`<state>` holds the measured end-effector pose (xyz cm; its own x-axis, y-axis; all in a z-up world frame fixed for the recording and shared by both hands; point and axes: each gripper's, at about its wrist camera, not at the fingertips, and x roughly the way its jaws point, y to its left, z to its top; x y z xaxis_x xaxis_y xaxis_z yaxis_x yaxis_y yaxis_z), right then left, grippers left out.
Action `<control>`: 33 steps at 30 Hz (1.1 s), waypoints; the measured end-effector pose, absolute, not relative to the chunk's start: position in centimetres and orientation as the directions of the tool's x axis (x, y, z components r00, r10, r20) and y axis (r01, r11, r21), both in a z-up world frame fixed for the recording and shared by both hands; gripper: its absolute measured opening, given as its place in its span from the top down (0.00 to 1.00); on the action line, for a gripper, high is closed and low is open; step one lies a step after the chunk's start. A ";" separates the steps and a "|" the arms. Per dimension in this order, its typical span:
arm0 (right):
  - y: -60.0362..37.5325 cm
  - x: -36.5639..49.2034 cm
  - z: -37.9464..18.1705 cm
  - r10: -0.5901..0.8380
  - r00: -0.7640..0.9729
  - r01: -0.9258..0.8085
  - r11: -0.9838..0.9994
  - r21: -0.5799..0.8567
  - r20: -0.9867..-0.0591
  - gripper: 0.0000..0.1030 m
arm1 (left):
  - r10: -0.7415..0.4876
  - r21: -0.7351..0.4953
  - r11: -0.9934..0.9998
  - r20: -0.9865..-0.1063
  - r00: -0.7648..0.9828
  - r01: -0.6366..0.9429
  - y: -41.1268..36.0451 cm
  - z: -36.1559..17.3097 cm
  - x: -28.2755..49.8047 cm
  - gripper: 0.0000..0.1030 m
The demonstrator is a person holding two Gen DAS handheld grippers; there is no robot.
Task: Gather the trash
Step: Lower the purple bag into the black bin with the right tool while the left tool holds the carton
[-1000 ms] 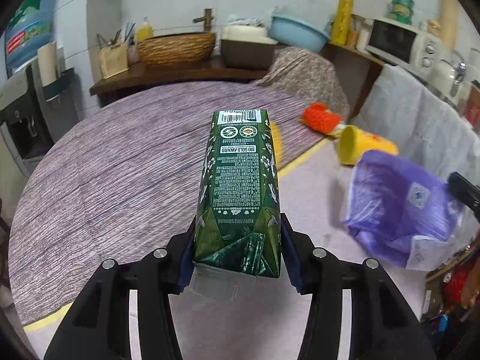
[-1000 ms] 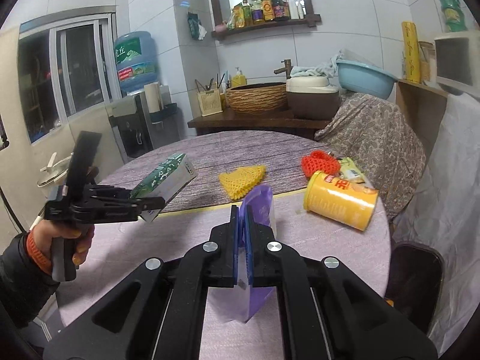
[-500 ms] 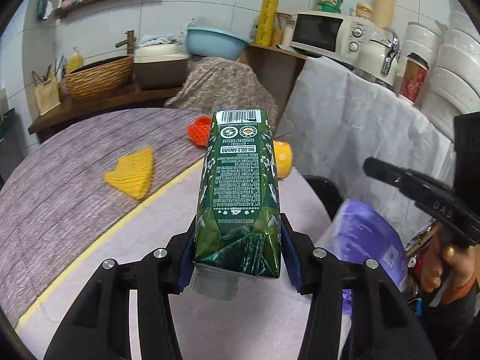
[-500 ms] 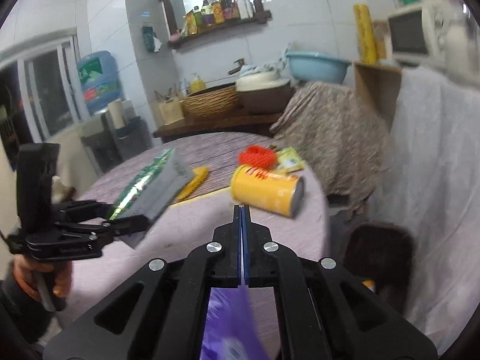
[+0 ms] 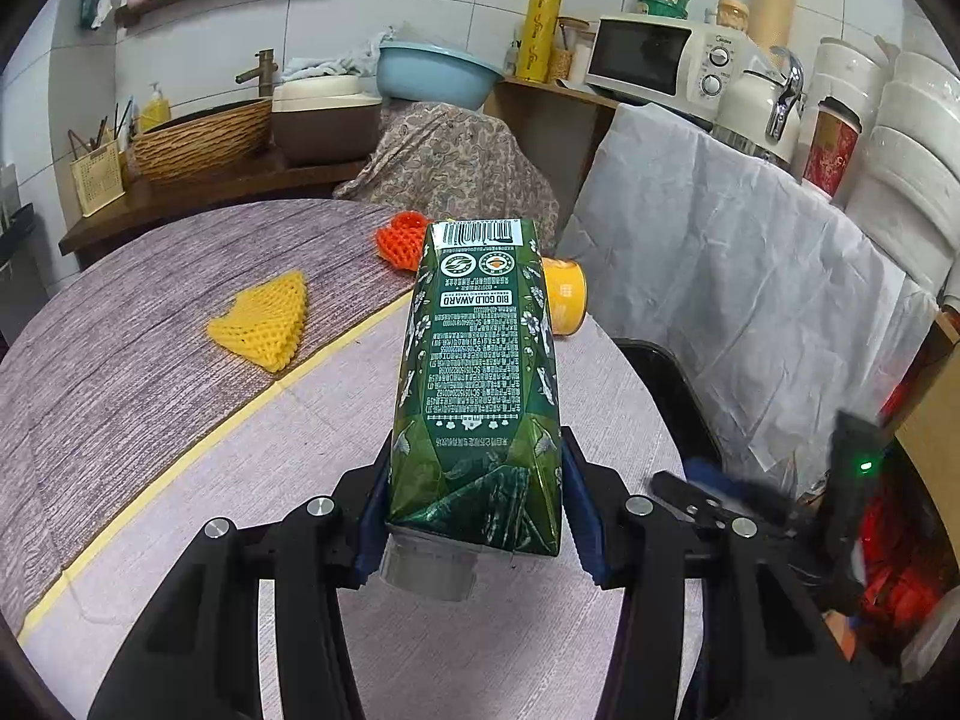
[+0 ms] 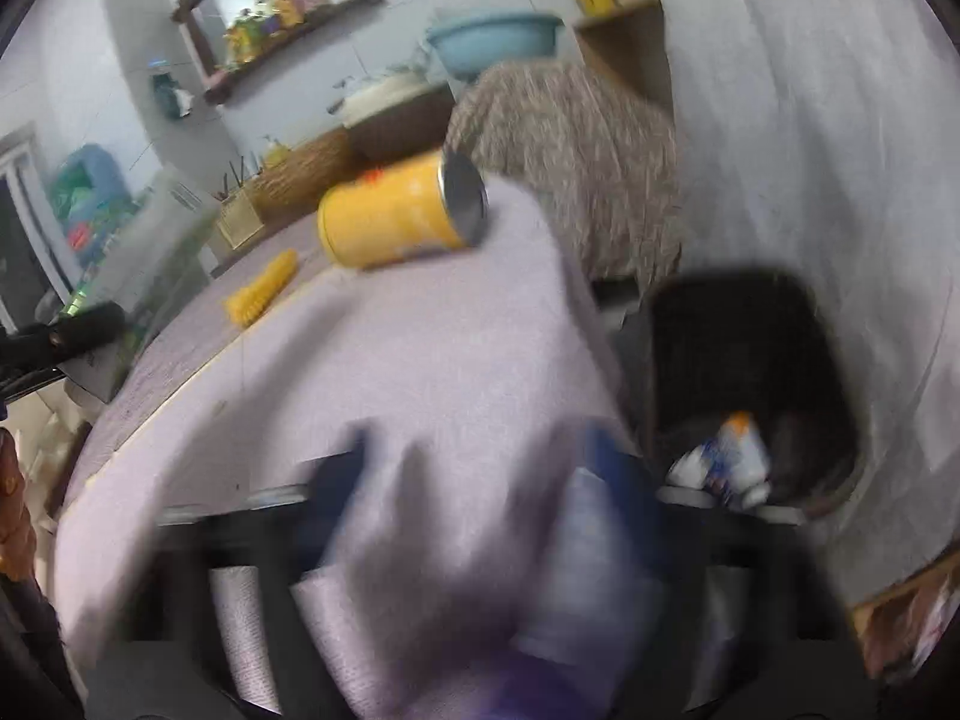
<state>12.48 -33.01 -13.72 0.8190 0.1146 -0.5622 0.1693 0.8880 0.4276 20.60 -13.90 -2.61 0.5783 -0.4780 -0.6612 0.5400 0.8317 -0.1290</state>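
Green carton (image 5: 477,384) sits clamped at its capped end in our left gripper (image 5: 474,516), held above the bench (image 5: 336,420), likely ready for the black bin (image 6: 750,360) at right. Right gripper (image 6: 480,480) too blurred; we cannot tell its state.

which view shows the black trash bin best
The right wrist view: the black trash bin shows its open mouth beside the table edge with a white wrapper inside, though blurred. The left wrist view catches only part of its dark rim behind the green carton.
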 end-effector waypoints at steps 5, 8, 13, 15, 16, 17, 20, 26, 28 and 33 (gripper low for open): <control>-33.5 10.6 -15.1 0.110 0.880 0.168 0.838 0.519 -0.463 0.74 | -0.461 -0.098 0.837 -0.657 0.597 0.538 -13.9 -2.5 20.2 0.52; -35.1 10.3 -15.4 0.097 0.896 0.162 0.839 0.520 -0.434 0.58 | -0.469 -0.115 0.837 -0.656 0.591 0.535 -13.7 -2.7 20.1 0.52; -42.5 6.7 -18.5 -0.102 0.862 0.412 0.713 0.567 -0.497 0.06 | -0.465 -0.109 0.835 -0.664 0.586 0.539 -13.4 -3.1 19.9 0.52; -45.2 5.3 -21.0 -0.200 0.789 0.552 0.645 0.528 -0.581 0.06 | -0.470 -0.116 0.834 -0.661 0.585 0.540 -13.4 -3.1 19.9 0.52; -46.8 4.9 -23.2 -0.241 0.719 0.639 0.599 0.483 -0.652 0.06 | -0.476 -0.122 0.833 -0.655 0.587 0.540 -13.3 -2.9 19.9 0.52; -47.9 4.5 -25.0 -0.243 0.681 0.676 0.572 0.464 -0.691 0.06 | -0.480 -0.125 0.832 -0.651 0.588 0.541 -13.4 -2.8 19.9 0.52; -51.1 2.7 -33.8 -0.209 0.552 0.778 0.478 0.408 -0.808 0.06 | -0.484 -0.111 0.824 -0.648 0.588 0.555 -13.9 -2.7 19.6 0.52; -52.5 -1.7 -52.3 -0.091 0.237 0.925 0.325 0.196 -0.967 0.06 | -0.485 -0.103 0.816 -0.659 0.576 0.569 -15.2 -3.2 19.9 0.52; -52.1 -4.0 -58.9 -0.033 0.119 0.953 0.285 0.104 -0.992 0.06 | -0.484 -0.114 0.817 -0.669 0.565 0.565 -15.5 -3.7 20.3 0.52; -50.0 -4.8 -68.9 0.023 -0.094 0.853 0.518 -0.068 -0.995 0.06 | -0.456 -0.089 0.830 -0.675 0.579 0.550 -16.6 -4.1 21.2 0.52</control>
<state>-4.85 -49.96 -68.95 -0.0938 0.0230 -0.9953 0.8526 0.5181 -0.0683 21.23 -16.60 -4.14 0.5794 -0.4564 -0.6753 0.5504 0.8302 -0.0888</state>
